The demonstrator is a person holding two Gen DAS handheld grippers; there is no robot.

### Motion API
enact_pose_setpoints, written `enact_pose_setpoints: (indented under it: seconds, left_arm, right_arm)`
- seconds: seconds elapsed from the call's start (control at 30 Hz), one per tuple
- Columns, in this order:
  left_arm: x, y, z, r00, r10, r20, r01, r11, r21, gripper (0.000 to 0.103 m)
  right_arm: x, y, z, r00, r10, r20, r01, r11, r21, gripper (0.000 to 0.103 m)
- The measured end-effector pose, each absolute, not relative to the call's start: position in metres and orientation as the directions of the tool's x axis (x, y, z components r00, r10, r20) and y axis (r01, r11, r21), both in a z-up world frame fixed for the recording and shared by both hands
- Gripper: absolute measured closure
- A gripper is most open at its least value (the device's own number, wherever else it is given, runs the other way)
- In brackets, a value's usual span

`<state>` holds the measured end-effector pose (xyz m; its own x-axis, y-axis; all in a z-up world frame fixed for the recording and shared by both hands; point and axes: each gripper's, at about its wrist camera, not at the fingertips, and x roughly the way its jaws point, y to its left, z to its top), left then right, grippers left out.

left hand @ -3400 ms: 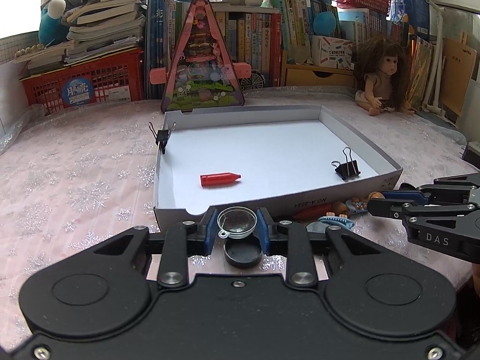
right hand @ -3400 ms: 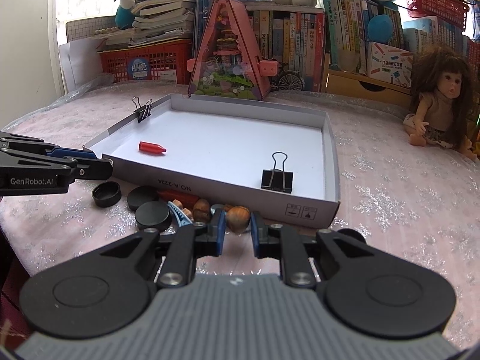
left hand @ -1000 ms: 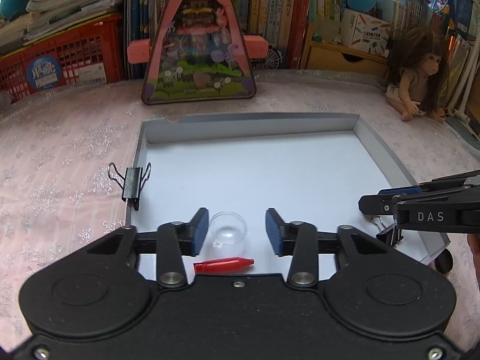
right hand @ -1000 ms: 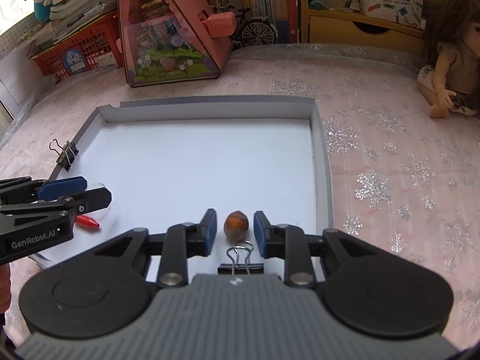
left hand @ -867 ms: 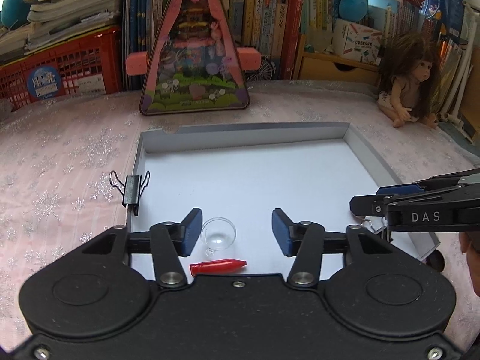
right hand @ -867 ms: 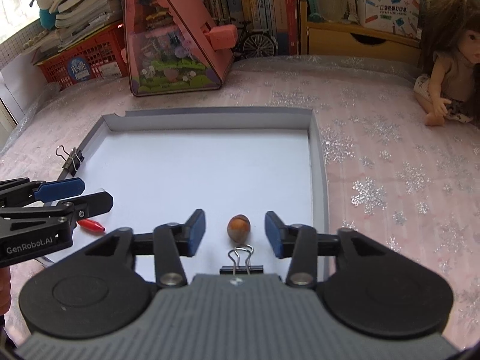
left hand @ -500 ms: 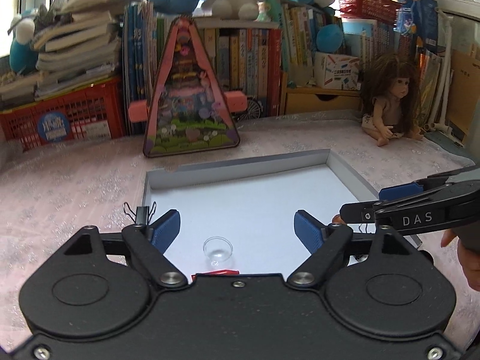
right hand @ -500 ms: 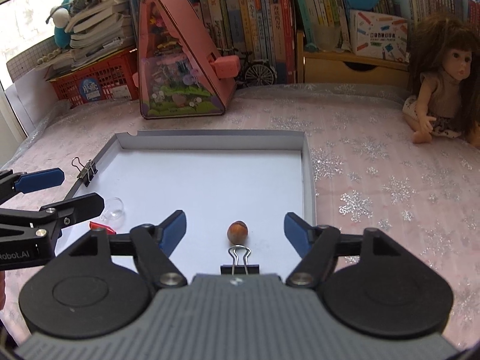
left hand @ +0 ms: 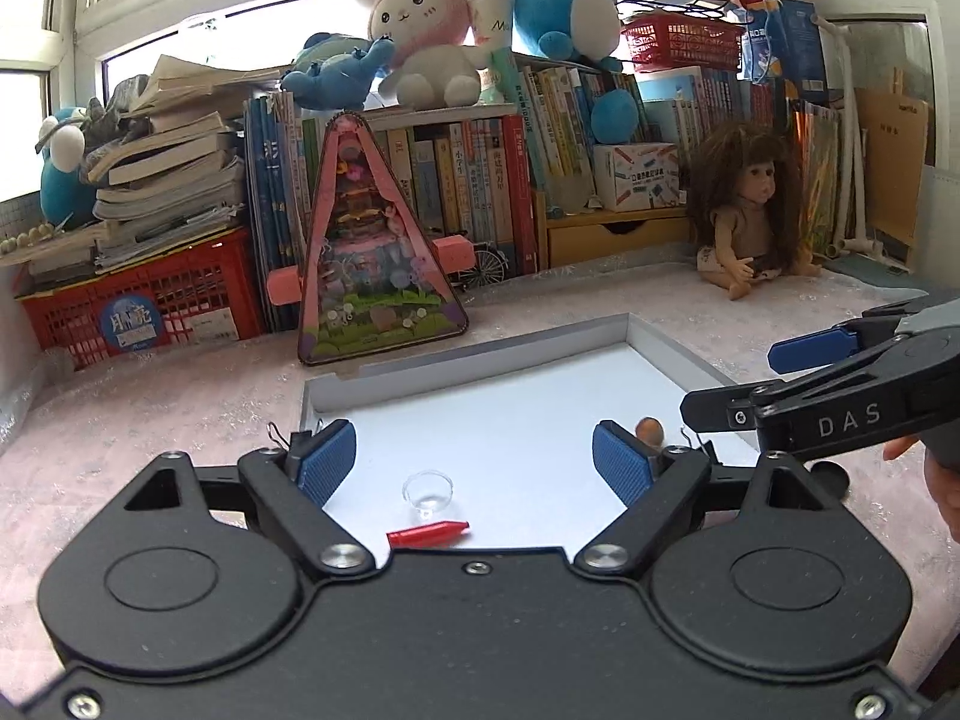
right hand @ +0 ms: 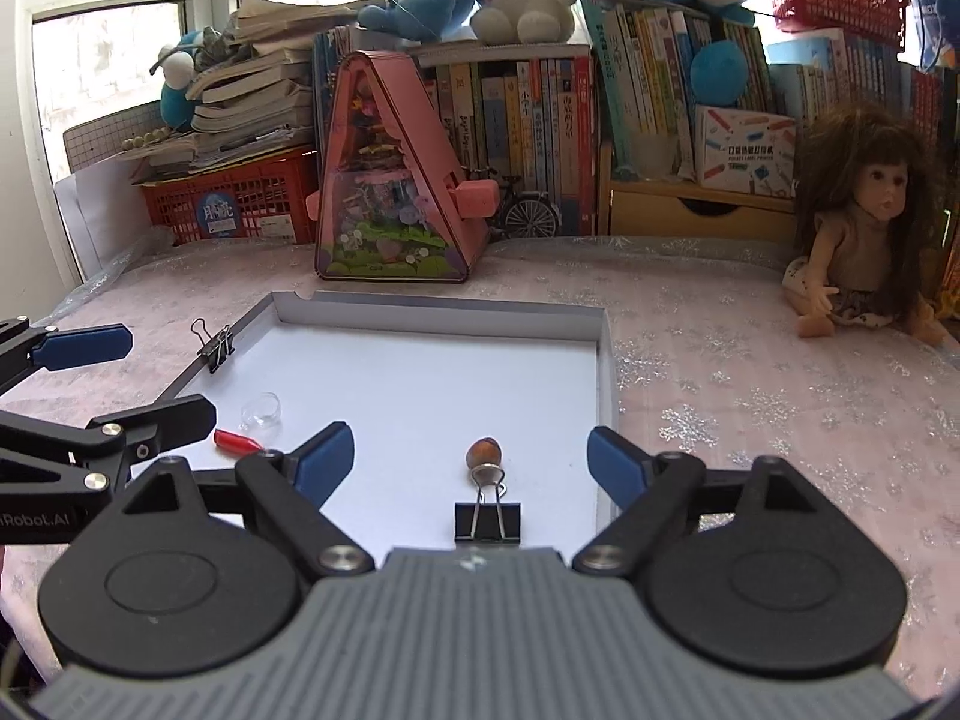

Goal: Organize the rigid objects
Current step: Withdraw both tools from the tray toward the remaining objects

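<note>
Both tools, left tool (left hand: 474,456) and right tool (right hand: 471,453), have just been opening and now stand empty over the shallow white cardboard tray (right hand: 606,360), evidently having deposited the clear glass dish (left hand: 427,487) and brown hazelnut (right hand: 483,451) inside it.

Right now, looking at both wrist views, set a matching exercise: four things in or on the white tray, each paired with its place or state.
Things:
1. hazelnut
2. clear cup
3. red cap
4. binder clip

Places:
A. clamped on the tray's left wall
B. lying just nearer the camera than the clear cup
C. between the open right gripper fingers
D. upright, beside the red piece

Pairs: 1-C, 2-D, 3-B, 4-A
</note>
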<state>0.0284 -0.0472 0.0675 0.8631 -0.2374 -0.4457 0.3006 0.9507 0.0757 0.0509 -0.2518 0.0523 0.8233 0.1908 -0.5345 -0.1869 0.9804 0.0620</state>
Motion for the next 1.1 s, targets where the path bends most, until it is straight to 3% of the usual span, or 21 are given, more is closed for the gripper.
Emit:
enact_pose_setpoints:
  seconds: [0.2,1.1]
  left_arm:
    - [0.022,-0.038,0.063,0.851,-0.264,-0.454,0.299,0.954,0.005,0.018]
    - [-0.020,-0.012,0.031,0.851,-0.227,-0.474,0.243,0.970,-0.027,0.018]
  right_arm:
    - [0.032,-0.249,0.049,0.845,0.170,-0.507,-0.188,0.982,0.016,0.009]
    - [-0.023,-0.241,0.016,0.903,0.140,-0.407,-0.182,0.981,-0.066,0.005]
